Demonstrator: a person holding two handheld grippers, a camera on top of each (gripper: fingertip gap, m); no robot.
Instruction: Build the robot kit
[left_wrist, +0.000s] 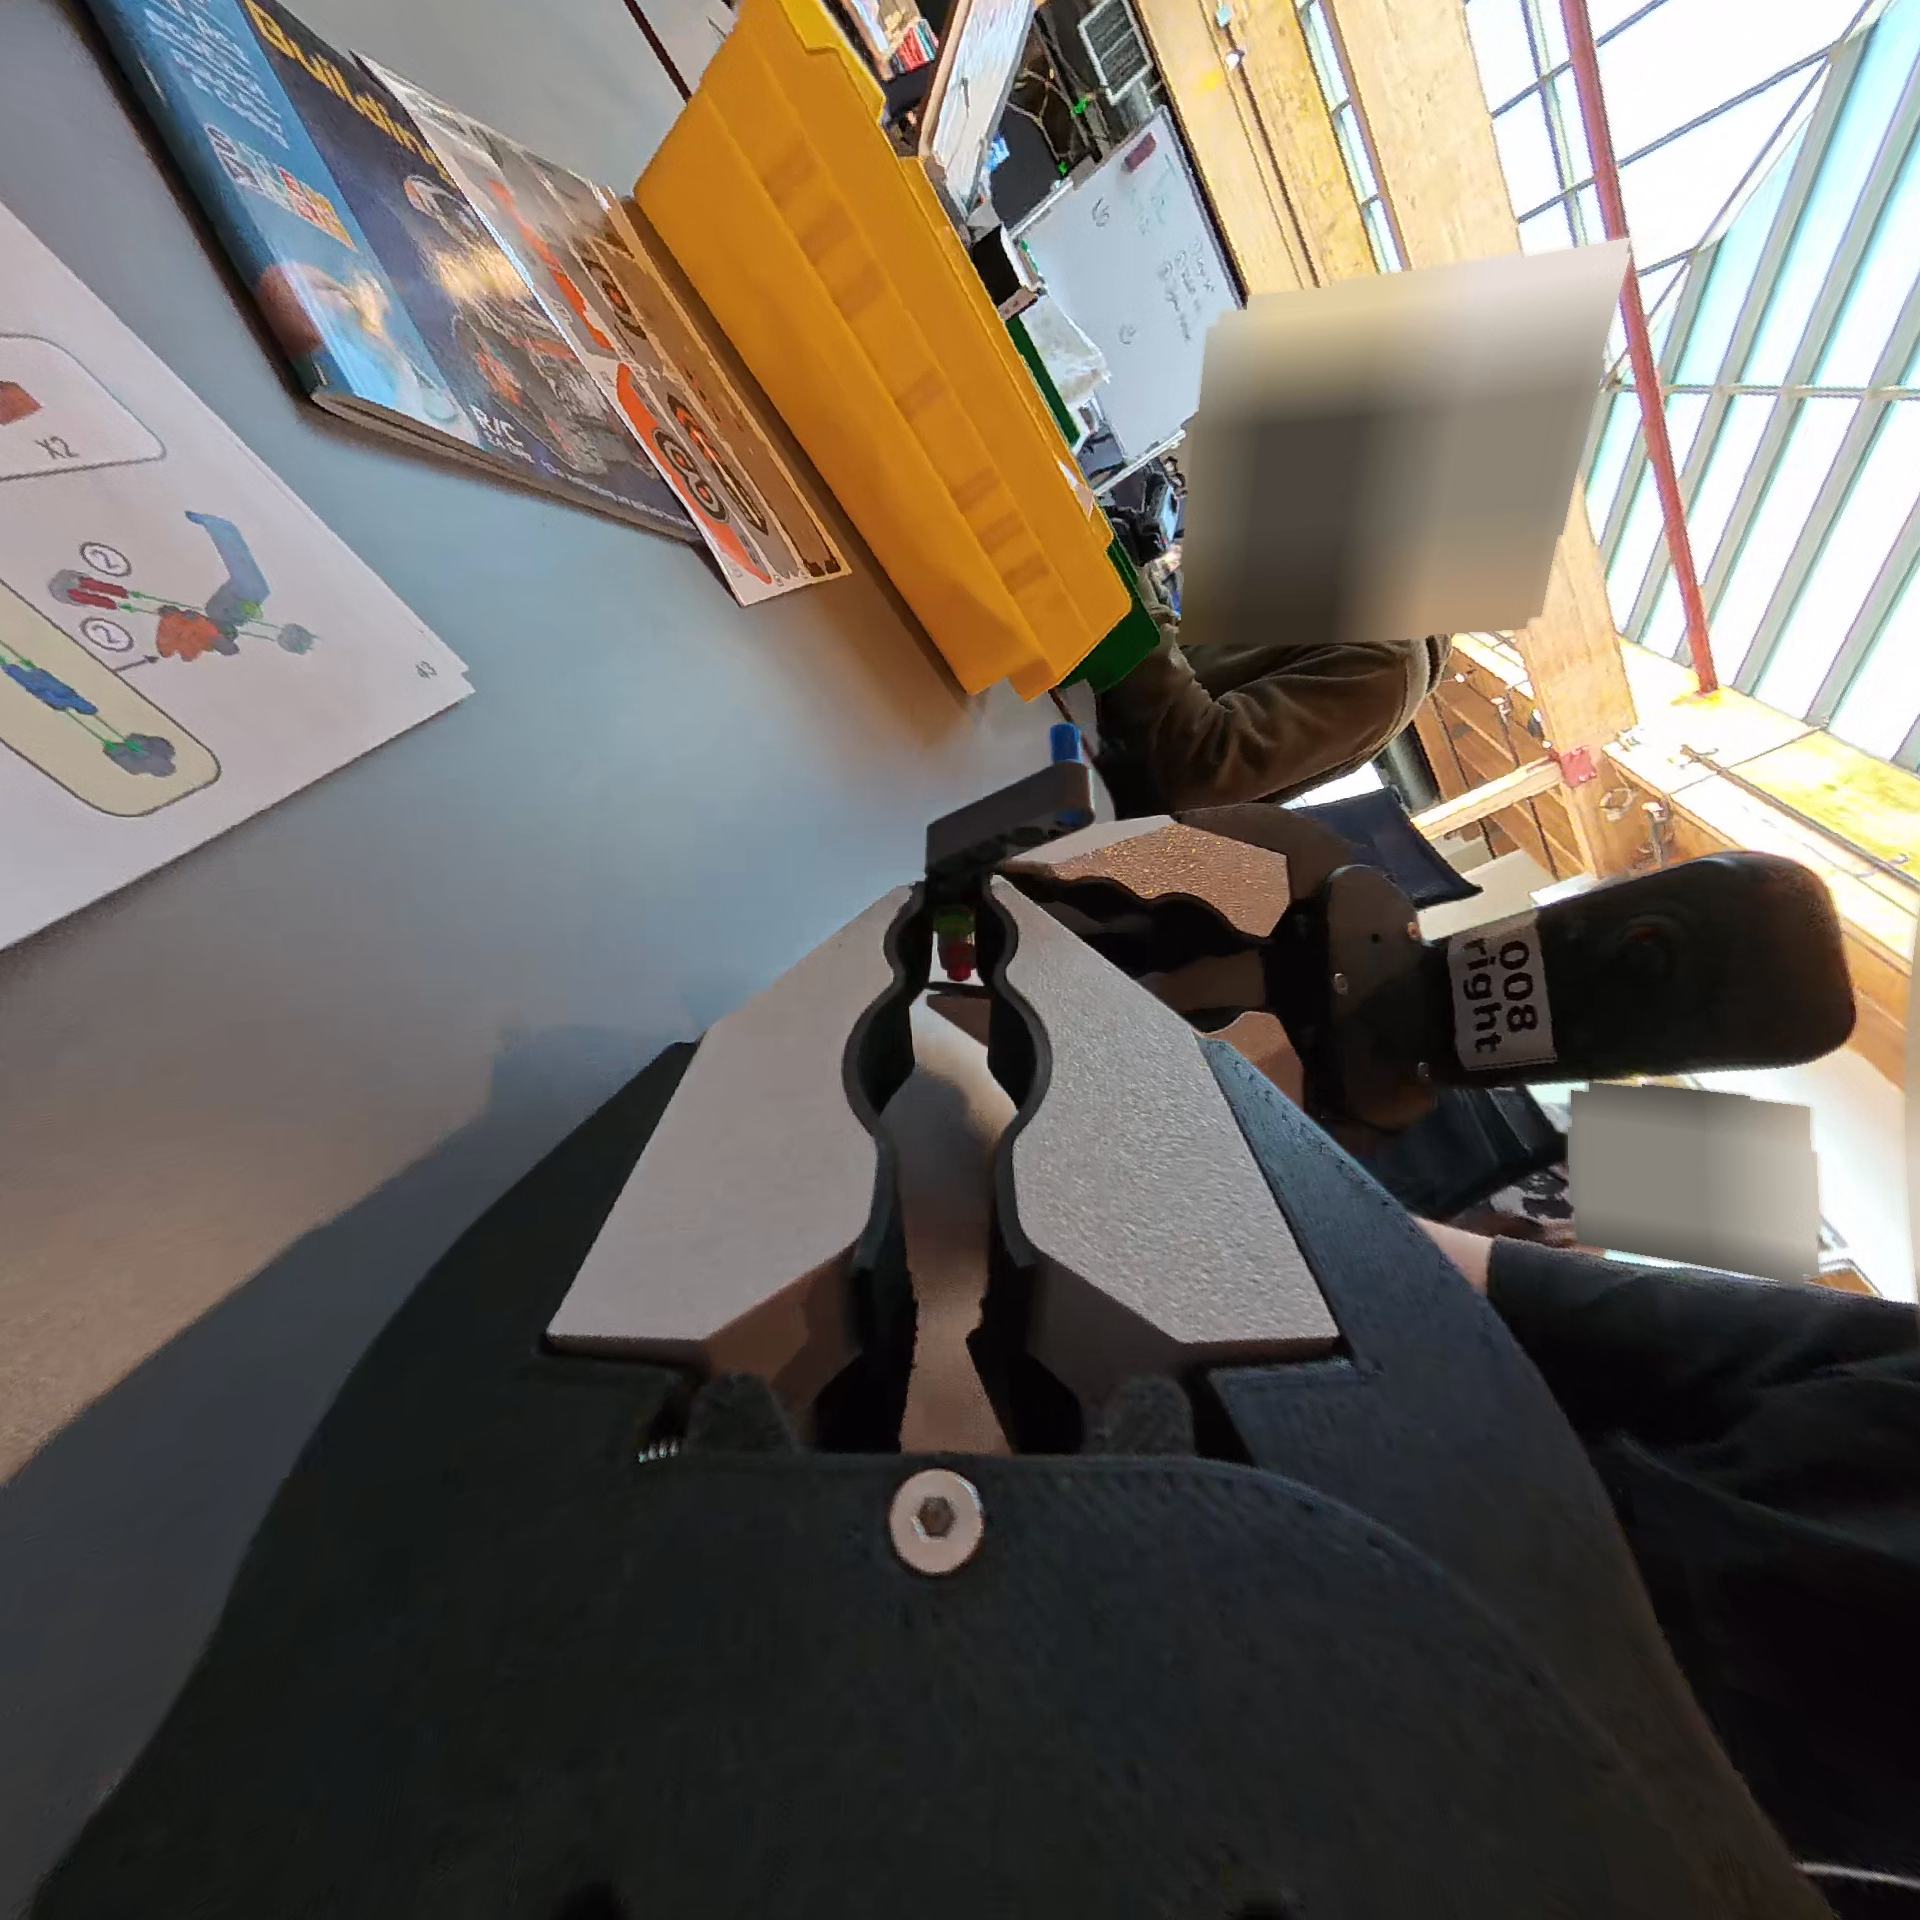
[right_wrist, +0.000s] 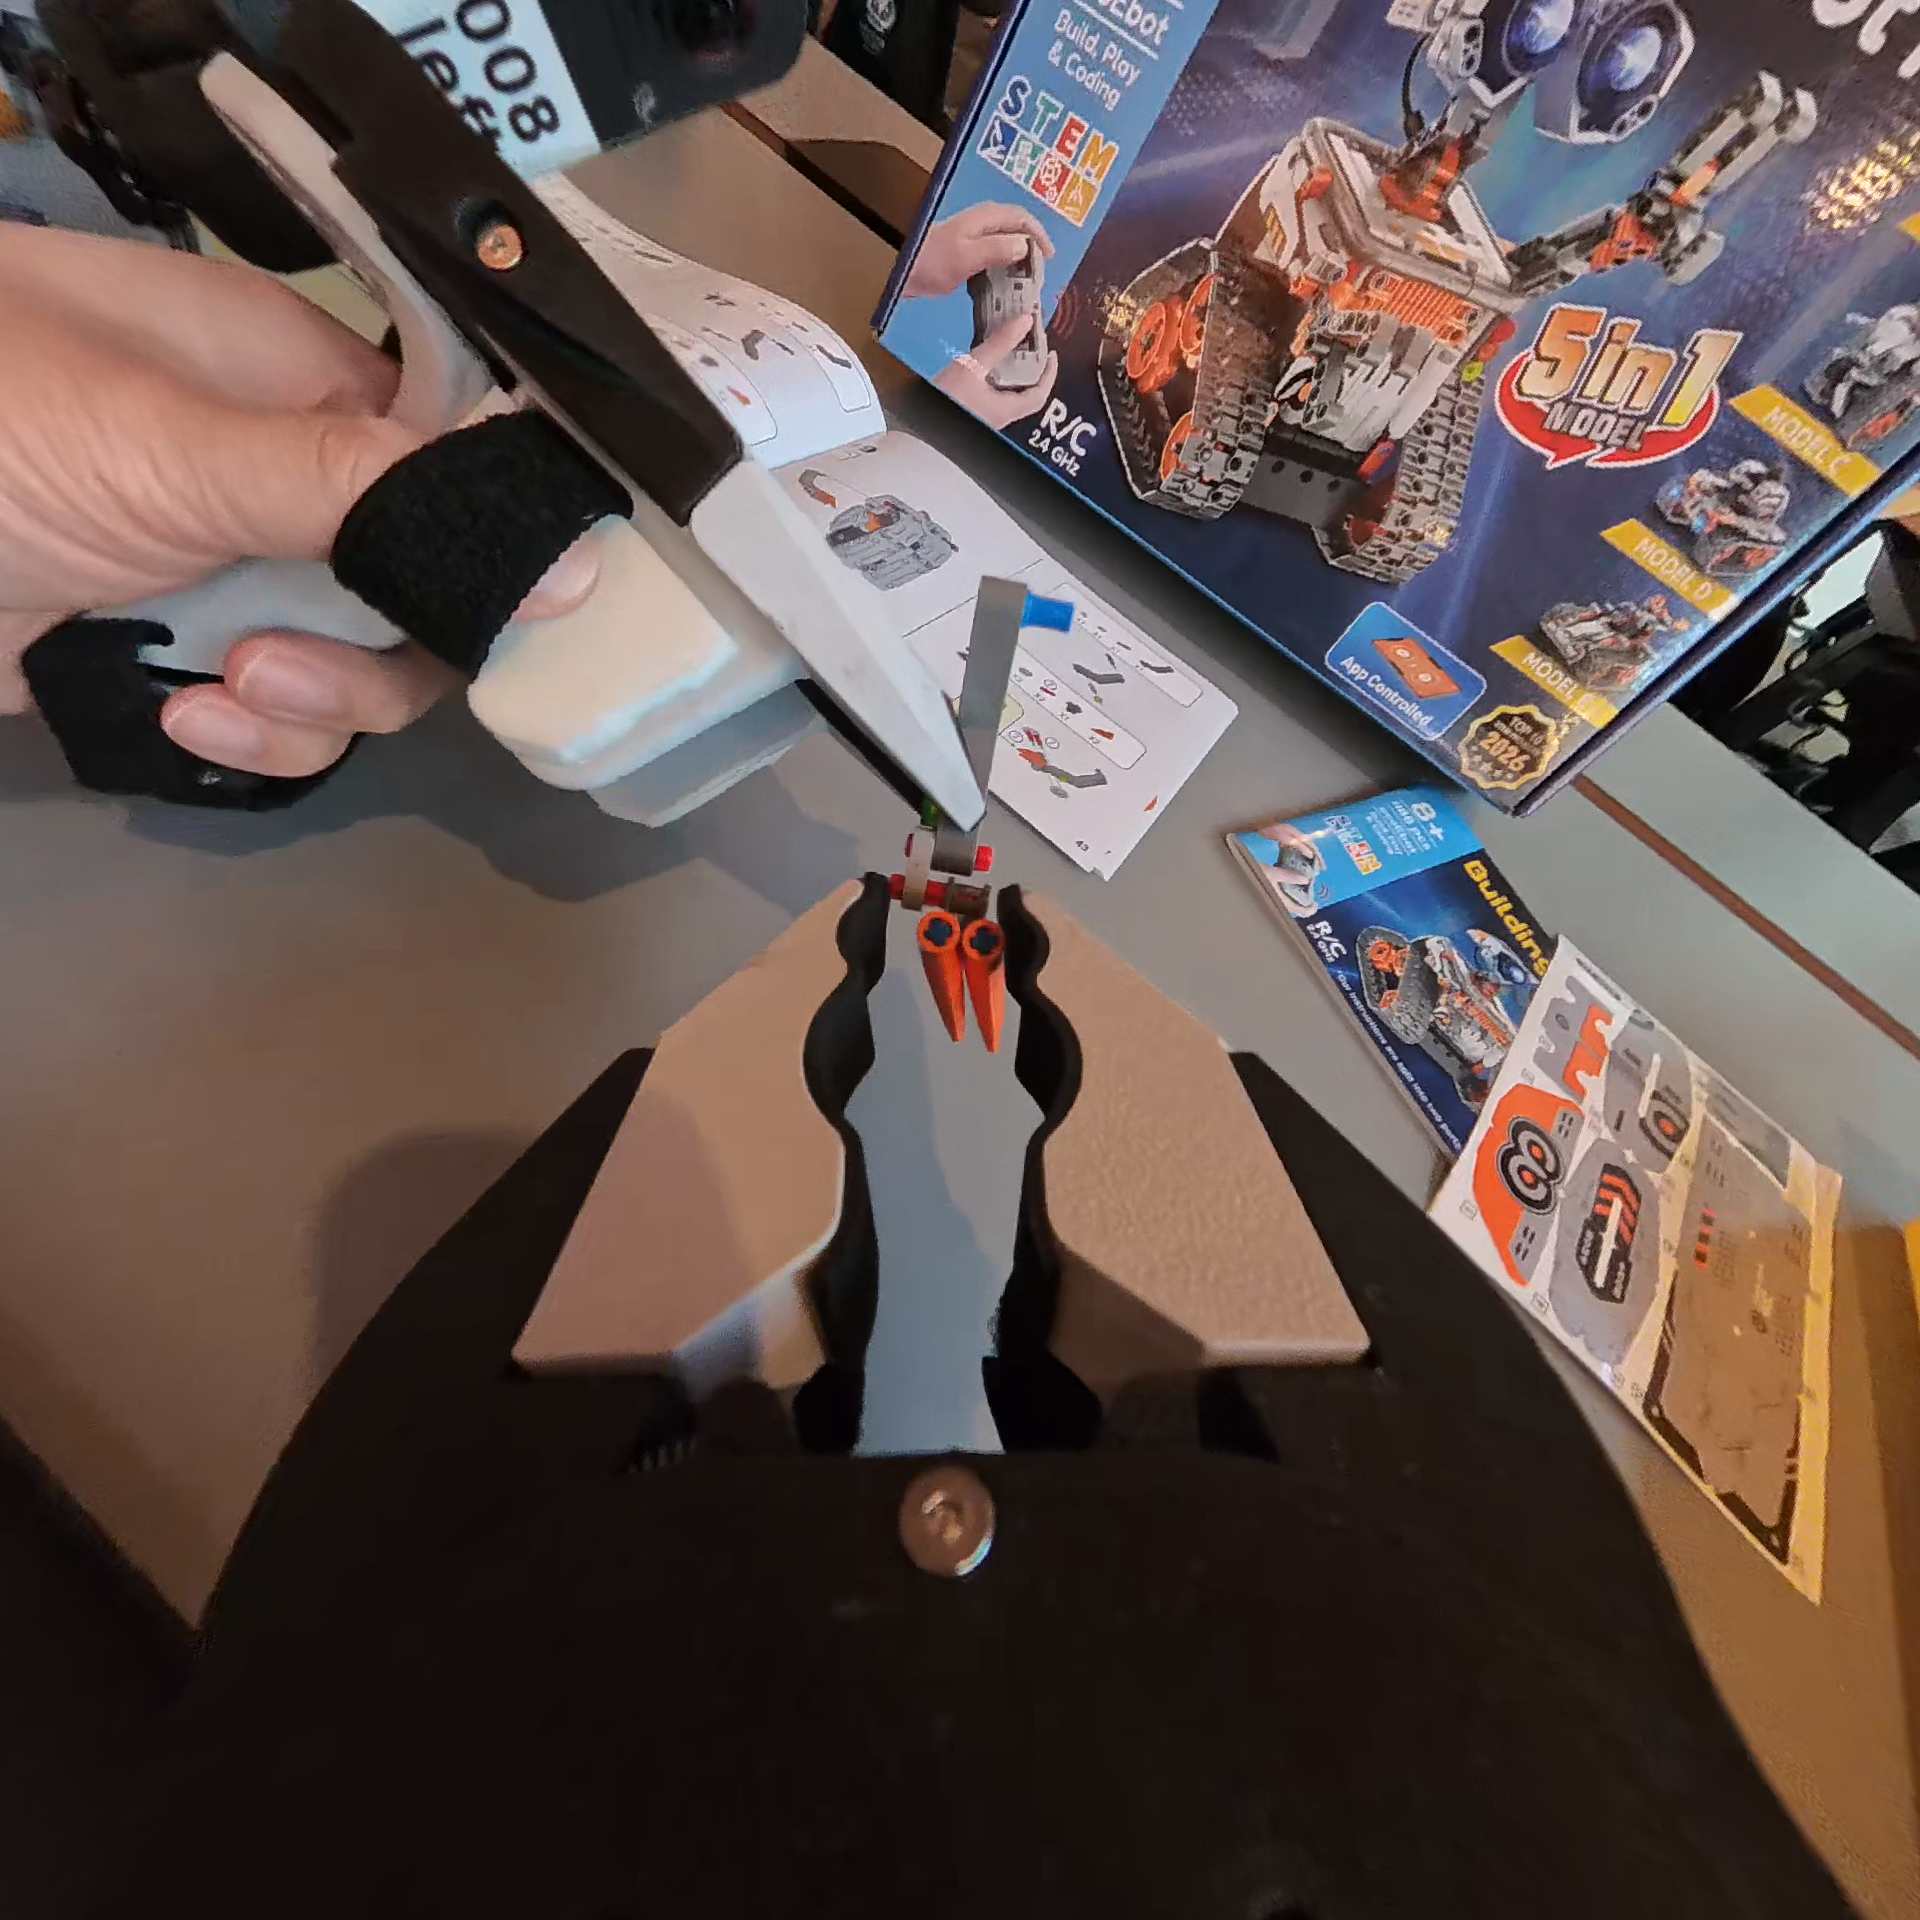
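left jaws: left gripper (left_wrist: 951, 894) nearly closed, tips pinched on the small building-brick assembly of grey beam, red pins and green piece (left_wrist: 954, 930); dark grey angled beam with blue pin (left_wrist: 1023, 805) sticks out past the tips at 12–1 o'clock.
right jaws: right gripper (right_wrist: 940, 904) narrowly parted, tips clamping the red-pin end of the same assembly (right_wrist: 940, 868); two orange cone-shaped plastic pieces (right_wrist: 964, 982) hang in the gap between the fingers, pointing back toward the camera.
grippers: meet tip to tip at the assembly, held above the surface; left one enters the right wrist view from 10 o'clock, held by a bare hand with black fabric finger loops (right_wrist: 208, 488).
surface: matte grey tabletop (right_wrist: 416, 987).
on table: open white instruction booklet (right_wrist: 1039, 665) at 12 o'clock behind the assembly; large blue cardboard kit box with robot picture (right_wrist: 1455, 343) at 1 o'clock; small blue manual (right_wrist: 1403, 977) and orange-grey sticker sheet (right_wrist: 1642, 1226) at 3 o'clock, overlapping.
table edge: yellow plastic bin (left_wrist: 883, 343) at 12 o'clock in the left wrist view, green one (left_wrist: 1127, 634) beside it.
room: large grid-paned windows (left_wrist: 1766, 312), red pipe (left_wrist: 1642, 343), wood-panelled wall (left_wrist: 1434, 135), whiteboard (left_wrist: 1132, 270); person in olive sleeve (left_wrist: 1268, 707) beyond the table.
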